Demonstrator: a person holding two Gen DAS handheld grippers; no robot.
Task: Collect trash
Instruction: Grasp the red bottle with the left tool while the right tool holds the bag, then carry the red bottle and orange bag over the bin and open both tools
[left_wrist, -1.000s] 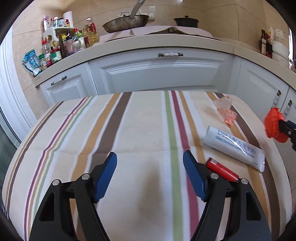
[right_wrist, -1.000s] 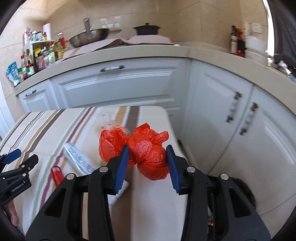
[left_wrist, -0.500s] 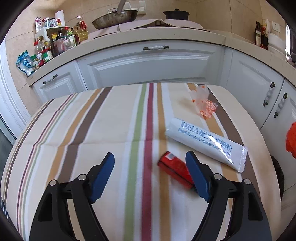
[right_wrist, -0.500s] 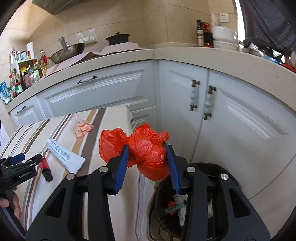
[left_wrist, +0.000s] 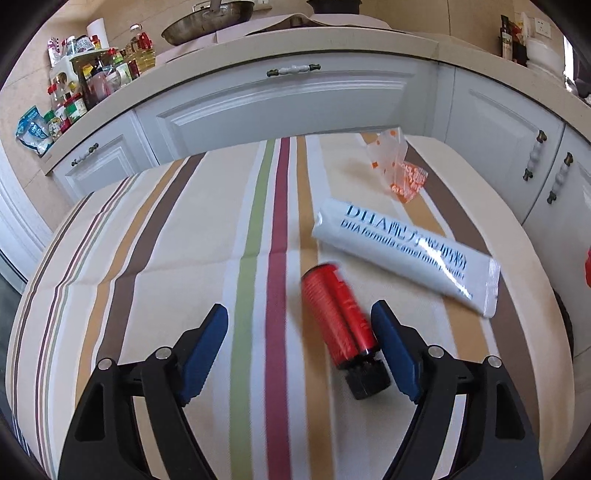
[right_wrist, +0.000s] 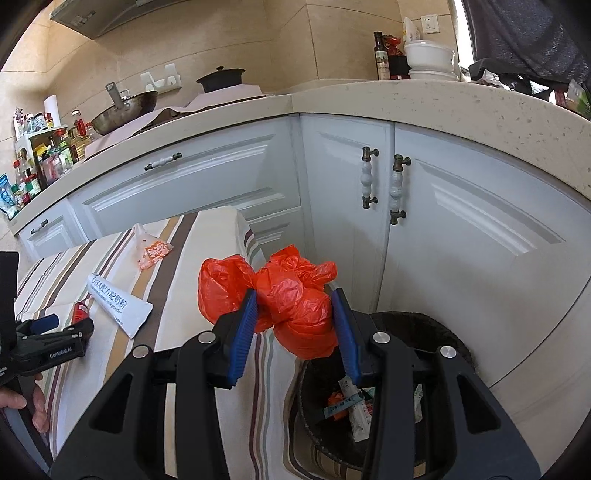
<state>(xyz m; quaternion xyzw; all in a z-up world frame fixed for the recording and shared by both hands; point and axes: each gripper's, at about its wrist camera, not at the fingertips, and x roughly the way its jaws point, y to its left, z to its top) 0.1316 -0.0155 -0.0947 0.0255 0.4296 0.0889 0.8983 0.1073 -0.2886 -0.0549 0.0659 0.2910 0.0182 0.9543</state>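
Right gripper (right_wrist: 295, 328) pinches crumpled orange bag (right_wrist: 291, 299), held past tabletop's right edge, above open bin (right_wrist: 443, 332) (drop looks imminent; bin already holds scraps). Left gripper (left_wrist: 301, 350), jaws spread, nothing pinched, straddles red tube (left_wrist: 338, 317) near tabletop's right edge, lined up for pickup. White sachet (left_wrist: 402, 247) lies just beyond; clear orange-printed wrapper (left_wrist: 399, 166) near far right corner of striped cloth (left_wrist: 166, 236).
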